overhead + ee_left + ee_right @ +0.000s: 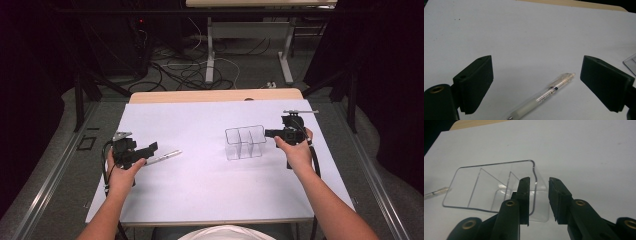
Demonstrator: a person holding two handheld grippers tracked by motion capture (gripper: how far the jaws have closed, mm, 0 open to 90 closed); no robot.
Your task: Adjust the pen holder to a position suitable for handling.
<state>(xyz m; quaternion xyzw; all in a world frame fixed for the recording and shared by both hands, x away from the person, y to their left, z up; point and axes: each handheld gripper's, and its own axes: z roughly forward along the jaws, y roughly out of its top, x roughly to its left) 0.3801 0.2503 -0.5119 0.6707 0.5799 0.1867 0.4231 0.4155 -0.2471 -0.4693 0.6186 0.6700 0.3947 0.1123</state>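
pen (541, 98) lying flat on the white table (200, 180) between the left gripper's (536, 86) wide-apart jaws; right gripper (539, 195) straddles the clear organizer's (474, 187) end wall, jaws apart. a careless close could skid the pen or tip the organizer.

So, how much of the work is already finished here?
Little looks done: the clear organizer stands empty. In hand: the open left gripper straddles the pen without touching it; the right gripper straddles the organizer's end wall, pads apart. Left, probably: lifting the pen into a compartment.
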